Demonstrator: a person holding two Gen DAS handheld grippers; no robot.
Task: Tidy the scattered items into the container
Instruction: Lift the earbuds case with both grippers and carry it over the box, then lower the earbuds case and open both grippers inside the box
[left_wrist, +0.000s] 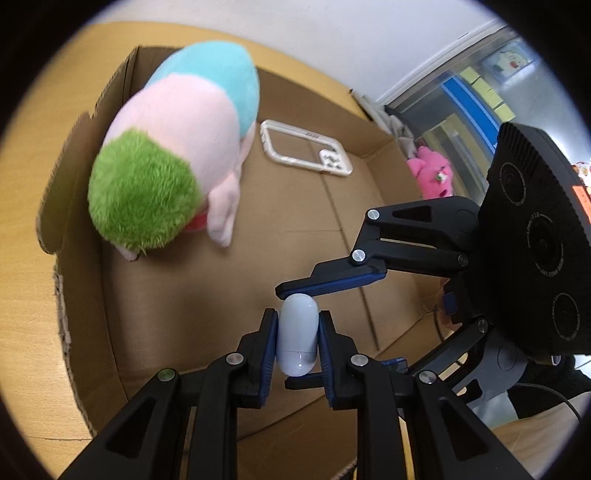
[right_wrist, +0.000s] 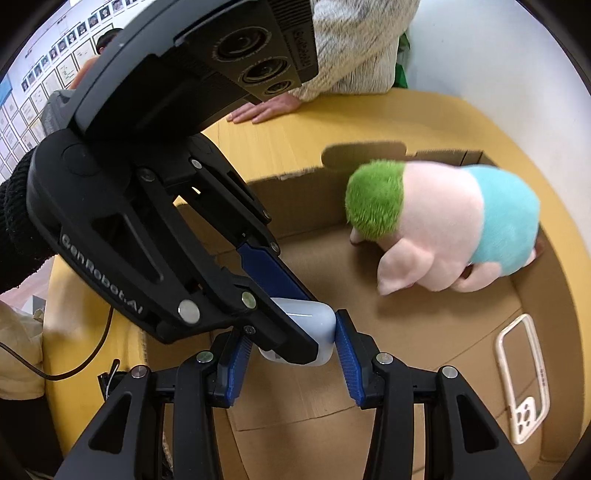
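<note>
Yellow table (right_wrist: 436, 122) carries the cardboard box (left_wrist: 303, 225); above its floor both tongs pinch one white case (left_wrist: 297, 334), left tongs (left_wrist: 297, 338) across its narrow sides, long axis pointing ahead, right tongs (right_wrist: 291, 341) gripping its ends.

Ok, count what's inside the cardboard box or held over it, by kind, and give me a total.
Plush toys: 1, plush pig
Phone cases: 1, clear phone case
Earbud cases: 1, white earbud case, held over the cardboard box
Total: 3

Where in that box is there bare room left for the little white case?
The cardboard box floor is bare between the plush pig, the clear phone case and the near wall. It is crowded only around the pig's corner.
</note>
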